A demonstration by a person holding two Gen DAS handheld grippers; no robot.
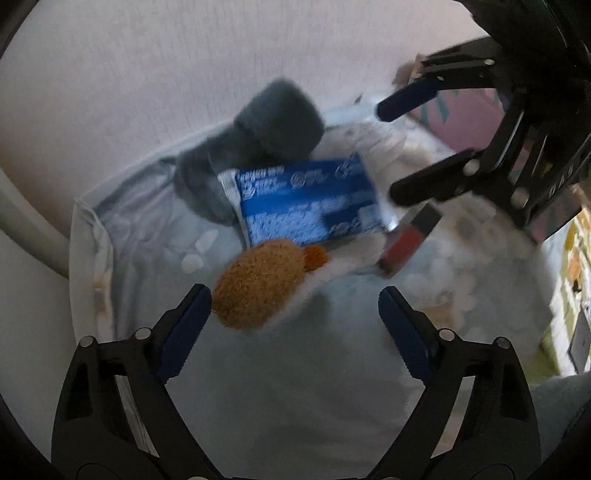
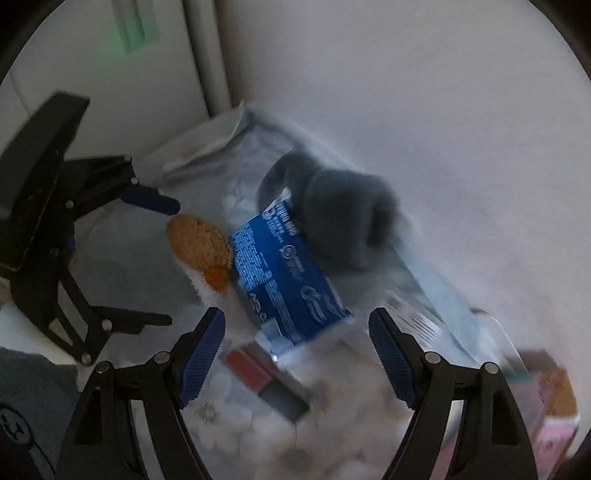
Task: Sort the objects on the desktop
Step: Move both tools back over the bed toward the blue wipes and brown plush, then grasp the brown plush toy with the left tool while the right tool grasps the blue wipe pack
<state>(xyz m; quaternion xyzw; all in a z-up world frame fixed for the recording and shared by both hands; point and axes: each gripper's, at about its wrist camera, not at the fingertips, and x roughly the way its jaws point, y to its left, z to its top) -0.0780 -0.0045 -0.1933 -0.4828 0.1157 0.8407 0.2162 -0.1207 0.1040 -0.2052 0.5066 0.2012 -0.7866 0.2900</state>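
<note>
Both views are smeared by motion blur, so fine detail is lost. In the left wrist view the left gripper [image 1: 295, 306] sits at the bottom of the frame, its blue-padded fingers spread wide with nothing between them. The right gripper [image 1: 388, 147] reaches in from the upper right, fingers also apart and empty, its body cut off by the frame edge.

At centre lies a blue packet [image 1: 306, 203] with white print; the lettering is too blurred to read, in either view. Its upper left corner is tucked under a dark grey fuzzy roll [image 1: 273, 129], which covers part of the packet's text in the right wrist view. Just below the packet, touching its lower edge, is a brown plush toy [image 1: 258, 284] with a small orange tip and a white part trailing to the right; what kind of figure it is cannot be told. Right of the packet, a small red and dark grey block [image 1: 410, 240] is partly hidden under the packet's corner.

All of this rests on a pale blue cloth [image 1: 147, 229] spread over the white table [image 1: 129, 74]; the cloth's pale round patches are indistinct.

In the right wrist view, a pink box [image 2: 550, 410] at the lower right is cut off by the frame and by the right gripper's finger; its printing is illegible. A green glow [image 2: 133, 33] in the upper left is unidentifiable.
</note>
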